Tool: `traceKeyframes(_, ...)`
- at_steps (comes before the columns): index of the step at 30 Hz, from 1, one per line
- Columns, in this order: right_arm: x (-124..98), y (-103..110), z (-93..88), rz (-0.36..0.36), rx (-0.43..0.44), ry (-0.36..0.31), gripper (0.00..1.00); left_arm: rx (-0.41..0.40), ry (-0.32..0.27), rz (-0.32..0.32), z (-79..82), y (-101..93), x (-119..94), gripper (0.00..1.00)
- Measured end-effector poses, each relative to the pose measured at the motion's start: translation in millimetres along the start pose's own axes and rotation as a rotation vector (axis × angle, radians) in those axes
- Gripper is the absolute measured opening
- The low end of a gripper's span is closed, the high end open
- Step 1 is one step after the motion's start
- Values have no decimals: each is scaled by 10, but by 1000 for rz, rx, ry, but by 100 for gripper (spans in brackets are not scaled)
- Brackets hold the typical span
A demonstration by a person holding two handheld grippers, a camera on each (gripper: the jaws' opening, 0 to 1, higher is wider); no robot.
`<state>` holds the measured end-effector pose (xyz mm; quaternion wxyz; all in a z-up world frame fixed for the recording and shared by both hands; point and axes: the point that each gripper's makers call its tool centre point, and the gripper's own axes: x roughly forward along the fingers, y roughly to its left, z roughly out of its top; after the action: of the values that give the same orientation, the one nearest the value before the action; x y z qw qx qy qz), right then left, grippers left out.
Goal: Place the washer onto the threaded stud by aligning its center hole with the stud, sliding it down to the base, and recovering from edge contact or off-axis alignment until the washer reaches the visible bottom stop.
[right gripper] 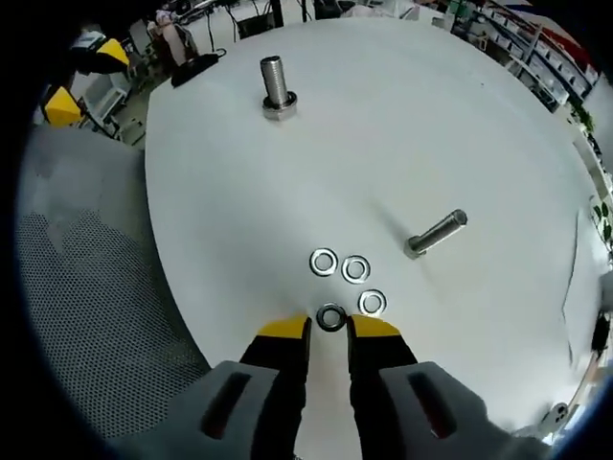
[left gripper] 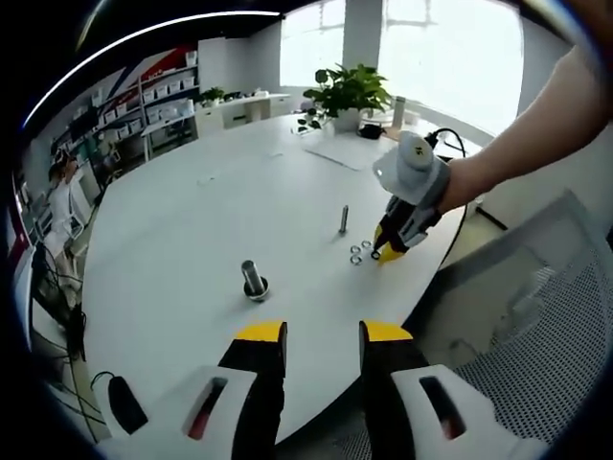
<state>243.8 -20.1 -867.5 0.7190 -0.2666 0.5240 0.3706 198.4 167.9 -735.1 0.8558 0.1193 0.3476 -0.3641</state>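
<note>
Closest to the lens: left gripper (left gripper: 323, 335), jaws wide apart and holding nothing. Hangs off the near edge of the white table (left gripper: 172, 220), apparently parked clear so the work area stays free. Further in, slightly left of centre: threaded stud (left gripper: 254, 280), upright on its base, shank bare, no washer on it yet. Right of that: slimmer stud (left gripper: 343, 219), also upright, well apart from the first. Just beside it: cluster of washers (left gripper: 360, 252) flat on the table. At the cluster: right gripper (left gripper: 391, 251), pitched steeply down for a pick from above.

Right gripper view, left to right: mesh chair (right gripper: 105, 316) beyond the table edge. Same threaded stud (right gripper: 276, 81) far up the table, well apart from the pick. Low centre: right gripper (right gripper: 329, 331), jaws narrowed to a slot about as wide as the dark washer (right gripper: 330, 317) sitting at their tips. Cannot tell whether the pads touch it; looks bracketed, not clamped. Around it: three bright washers (right gripper: 355, 268), left lying, one close enough to be nudged.
</note>
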Motion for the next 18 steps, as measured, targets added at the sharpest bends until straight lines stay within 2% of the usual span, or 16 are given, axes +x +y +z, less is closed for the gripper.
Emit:
traceKeyframes(5, 8, -12, 15, 23, -33, 31, 15, -4, -4, 0, 4, 4, -2, 28)
traceKeyframes(10, 15, 8, 18, 32, -73, 118, 16, 5, 2, -3, -6, -6, 4, 28)
traceKeyframes(15, 30, 44, 45, 43, -75, 134, 19, 8, 5, -6, -11, -11, 6, 27)
traceKeyframes(18, 30, 55, 48, 39, -126, 144, 19, 11, 7, -6, -12, -15, 2, 27)
